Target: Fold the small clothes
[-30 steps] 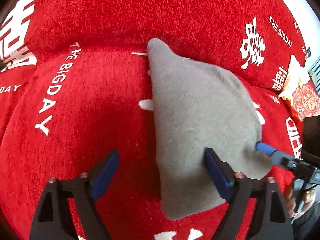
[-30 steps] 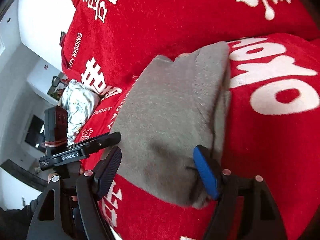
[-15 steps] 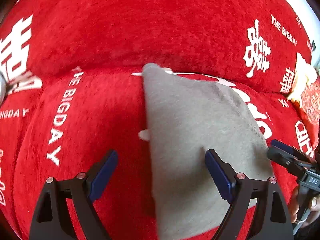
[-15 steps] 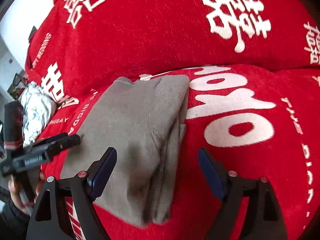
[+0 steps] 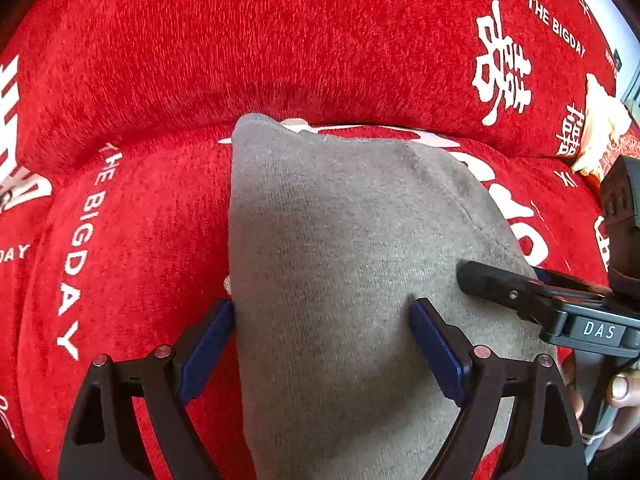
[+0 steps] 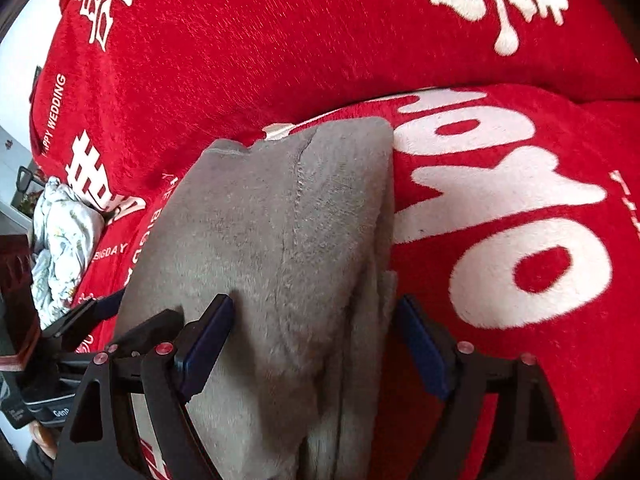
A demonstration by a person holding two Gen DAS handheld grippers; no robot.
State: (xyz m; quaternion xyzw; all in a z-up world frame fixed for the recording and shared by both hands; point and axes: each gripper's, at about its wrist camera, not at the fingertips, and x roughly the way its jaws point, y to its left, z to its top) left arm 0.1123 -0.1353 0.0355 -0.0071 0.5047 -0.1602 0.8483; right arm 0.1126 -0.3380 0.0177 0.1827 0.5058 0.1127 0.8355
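Note:
A folded grey fleece garment [image 5: 340, 248] lies on the red sofa seat, seen also in the right wrist view [image 6: 272, 240]. My left gripper [image 5: 322, 328] is open and straddles the garment's left edge near its front end, one finger on the red cover and one on the cloth. My right gripper [image 6: 312, 336] is open and straddles the garment's layered right edge. The right gripper also shows at the right of the left wrist view [image 5: 540, 296], and the left gripper at the lower left of the right wrist view [image 6: 80, 320].
The red sofa cover [image 5: 280, 40] has white lettering, and the backrest rises just behind the garment. A crumpled white cloth [image 6: 60, 236] lies on the seat to the left. A cream item [image 5: 600, 128] sits at the far right.
Both grippers have come down closer over the near end of the garment, each now straddling one side edge. Both stay open. The garment has not moved.

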